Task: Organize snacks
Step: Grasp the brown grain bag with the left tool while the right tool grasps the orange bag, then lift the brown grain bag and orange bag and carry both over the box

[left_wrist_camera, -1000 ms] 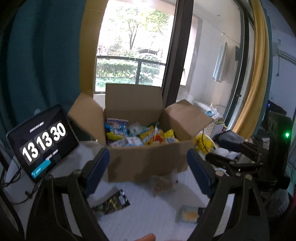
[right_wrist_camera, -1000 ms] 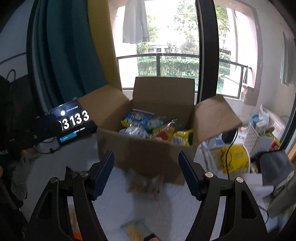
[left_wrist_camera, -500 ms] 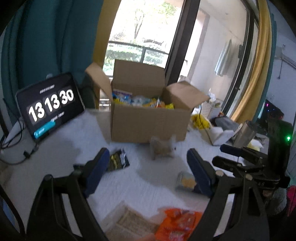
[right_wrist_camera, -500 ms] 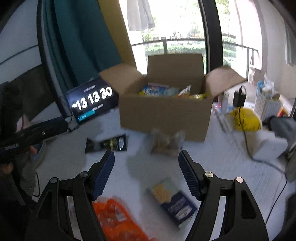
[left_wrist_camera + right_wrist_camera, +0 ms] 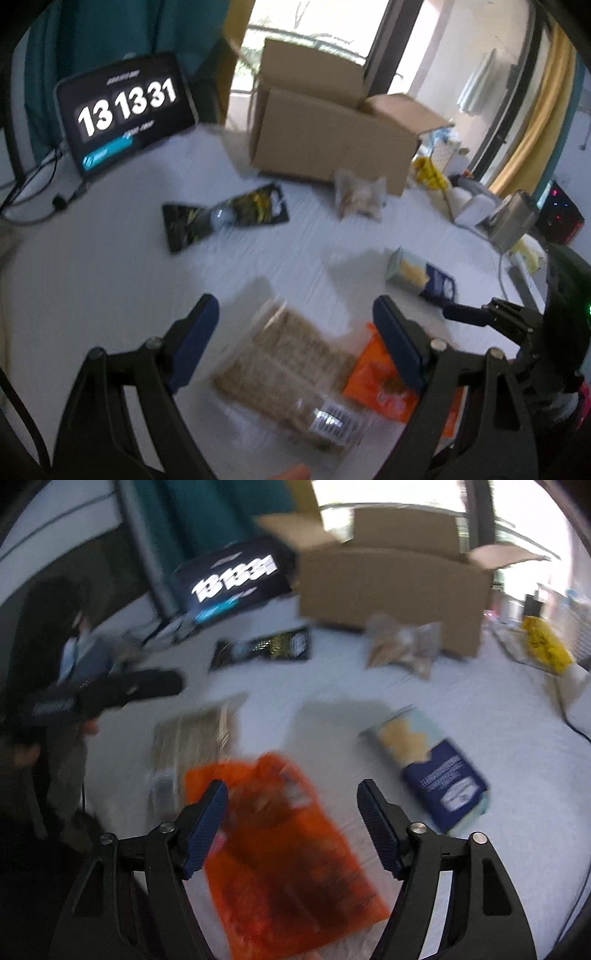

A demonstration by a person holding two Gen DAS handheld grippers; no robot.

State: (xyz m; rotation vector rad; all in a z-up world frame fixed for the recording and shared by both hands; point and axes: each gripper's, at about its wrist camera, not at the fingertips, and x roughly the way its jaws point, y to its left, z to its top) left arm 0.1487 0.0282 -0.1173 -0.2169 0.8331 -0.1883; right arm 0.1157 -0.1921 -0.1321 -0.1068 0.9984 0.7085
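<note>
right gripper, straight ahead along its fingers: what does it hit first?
Most likely the orange snack bag. It lies on the white table between the open fingers of the right gripper, whose jaws have just opened wider. Motion blur leaves the remaining gap unclear.

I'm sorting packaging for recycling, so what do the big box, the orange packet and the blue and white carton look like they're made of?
Box: matte brown corrugated cardboard, folded flaps. Orange packet: probably thin glossy plastic film, crinkled and limp. Blue and white carton: seemingly printed paperboard, flat faces and straight edges, though blurred.
</note>
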